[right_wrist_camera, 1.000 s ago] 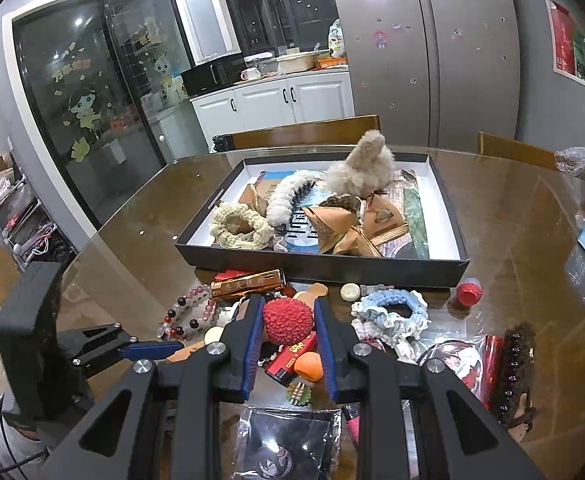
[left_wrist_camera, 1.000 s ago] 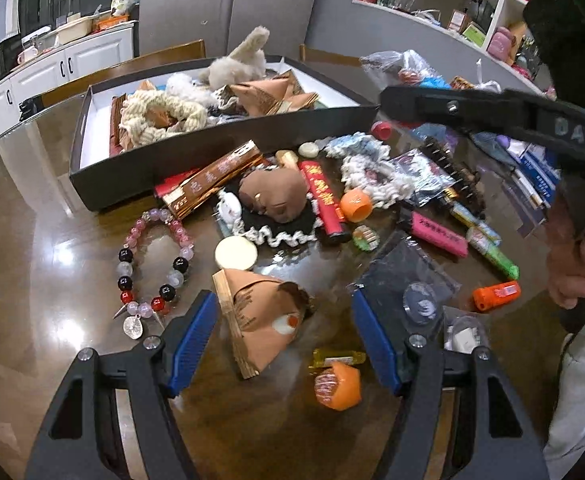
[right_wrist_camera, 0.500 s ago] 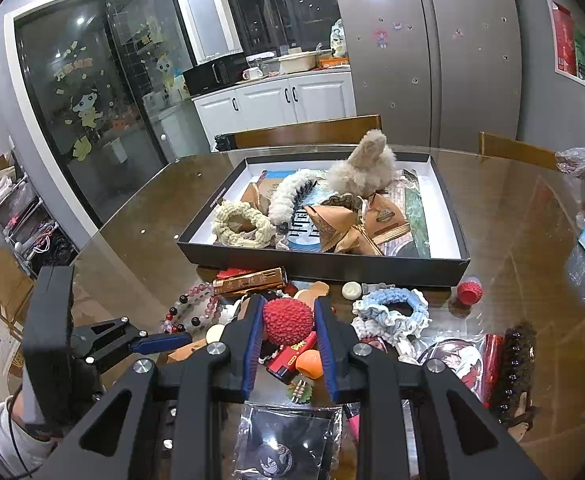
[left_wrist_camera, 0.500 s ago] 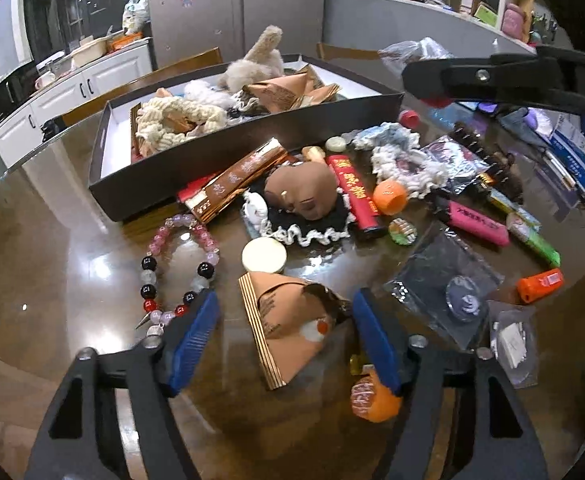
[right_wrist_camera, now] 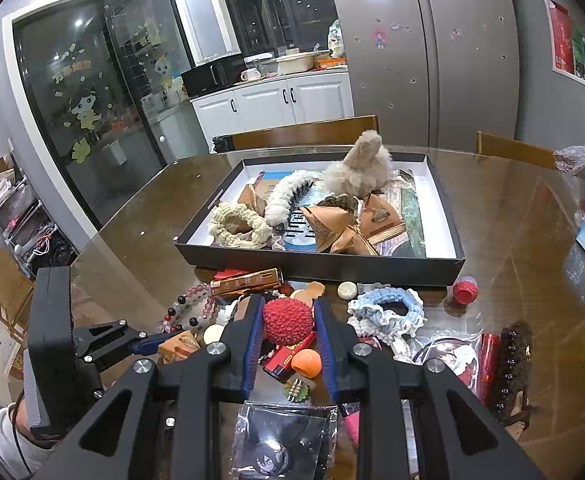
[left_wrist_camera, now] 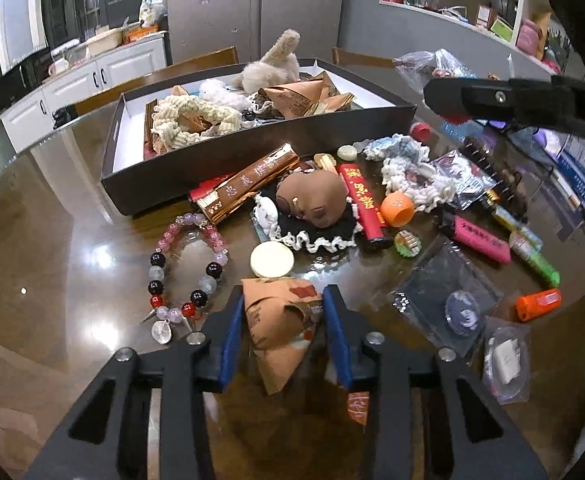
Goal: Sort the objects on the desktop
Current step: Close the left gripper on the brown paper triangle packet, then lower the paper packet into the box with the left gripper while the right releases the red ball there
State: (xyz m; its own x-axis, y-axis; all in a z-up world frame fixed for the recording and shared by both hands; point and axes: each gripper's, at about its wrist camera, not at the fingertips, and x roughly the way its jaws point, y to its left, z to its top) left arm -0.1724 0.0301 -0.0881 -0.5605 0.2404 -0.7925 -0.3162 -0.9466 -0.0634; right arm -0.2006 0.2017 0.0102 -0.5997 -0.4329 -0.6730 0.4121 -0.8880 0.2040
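The left tool (left_wrist_camera: 284,332) is closed on a brown paper packet (left_wrist_camera: 282,320); both blue pads touch its sides, and the packet lies on the glossy counter (left_wrist_camera: 52,248). Just in front of this tool is a round cream disc (left_wrist_camera: 271,260), and to its front left a bead bracelet (left_wrist_camera: 186,268). Further ahead stands the black tray (left_wrist_camera: 196,168), which holds a fluffy toy (left_wrist_camera: 270,68), a rope ring (left_wrist_camera: 190,120) and other brown packets. The right tool (right_wrist_camera: 286,330) is closed on a red bumpy ball (right_wrist_camera: 287,320), held between its blue pads above the clutter. Below this tool lie an orange ball (right_wrist_camera: 306,363) and a red lighter (right_wrist_camera: 288,356). To its right is a blue and white scrunchie (right_wrist_camera: 386,312).
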